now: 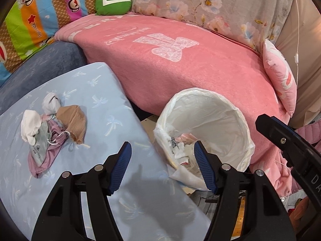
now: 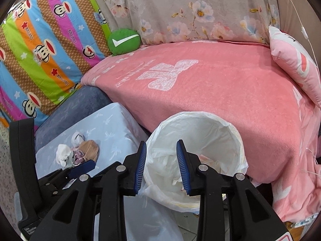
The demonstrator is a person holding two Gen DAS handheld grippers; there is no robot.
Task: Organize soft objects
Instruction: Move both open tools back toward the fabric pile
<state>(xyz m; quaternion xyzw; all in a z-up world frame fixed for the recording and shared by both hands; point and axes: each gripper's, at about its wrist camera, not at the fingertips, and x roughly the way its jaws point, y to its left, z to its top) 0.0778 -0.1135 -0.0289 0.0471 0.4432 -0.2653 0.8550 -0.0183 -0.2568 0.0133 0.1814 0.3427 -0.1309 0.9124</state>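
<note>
A small heap of soft items (image 1: 50, 126) lies on a light blue palm-print cushion (image 1: 104, 92): white balled socks, a tan ribbed sock (image 1: 75, 120) and mauve and grey pouches. The same heap (image 2: 78, 152) shows small in the right wrist view. My left gripper (image 1: 162, 150) is open and empty, its fingers straddling the cushion's edge and the bin, with the heap to its left. My right gripper (image 2: 160, 146) is open and empty over the rim of a white-lined bin (image 2: 236, 134). The left gripper's body (image 2: 60, 178) shows low on the left there.
The bin (image 1: 236, 116) holds crumpled paper and wrappers. Behind it a pink blanket (image 1: 180, 66) covers the bed, with a green checkmark cushion (image 1: 113, 2), a floral quilt (image 1: 220, 4), a striped monkey-print quilt (image 2: 44, 46) and a pink pillow (image 1: 280, 76). A dark blue cushion (image 1: 46, 60) lies under the light blue one.
</note>
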